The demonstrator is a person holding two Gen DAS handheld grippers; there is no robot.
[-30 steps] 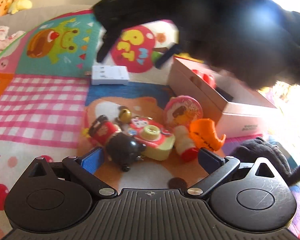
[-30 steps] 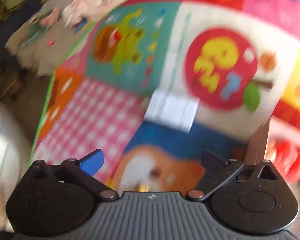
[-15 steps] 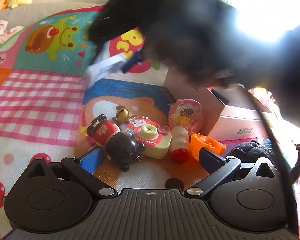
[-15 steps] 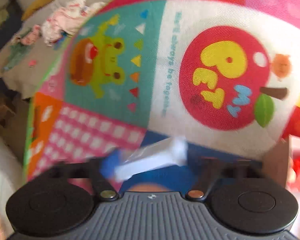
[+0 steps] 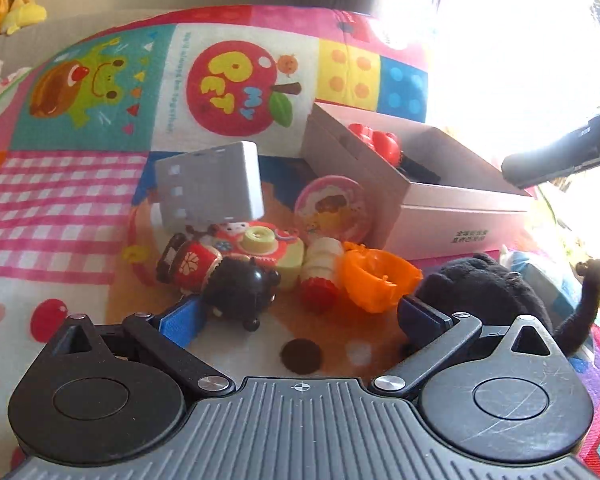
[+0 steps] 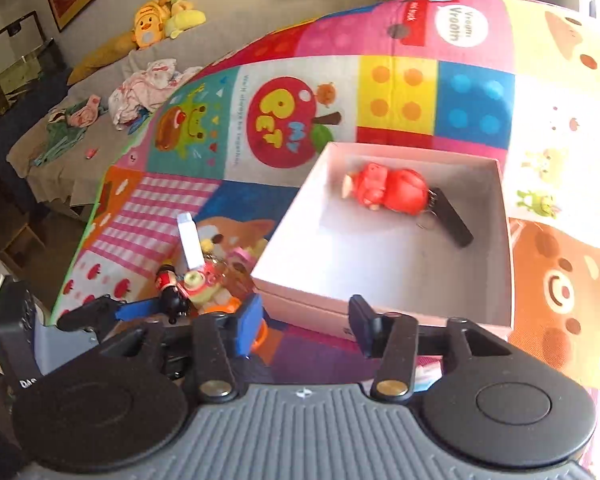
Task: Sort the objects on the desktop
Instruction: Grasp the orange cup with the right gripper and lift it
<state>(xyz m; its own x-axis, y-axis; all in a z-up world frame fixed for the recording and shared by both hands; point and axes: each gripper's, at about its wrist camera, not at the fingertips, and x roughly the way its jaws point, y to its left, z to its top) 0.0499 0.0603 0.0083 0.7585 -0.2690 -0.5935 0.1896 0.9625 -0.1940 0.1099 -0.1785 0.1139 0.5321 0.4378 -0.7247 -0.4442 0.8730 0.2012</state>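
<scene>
A white rectangular case stands tilted on edge on top of the toy pile, free of both grippers; it also shows as a thin white slab. My left gripper is open low over the pile, its fingers on either side of a black bear figure, a red-capped bottle and an orange cup. My right gripper hovers at the near edge of the pink cardboard box, jaws opening with nothing between them. Inside the box lies a red pig key ring.
A toy camera, a red doll and a round pink disc lie in the pile on the colourful play mat. A black plush sits right of the left gripper. Soft toys and clothes lie beyond the mat.
The right gripper shut on the white case, lifted it off the mat, then let it go; the case now leans on the toy pile. The right gripper swung right toward the box.
</scene>
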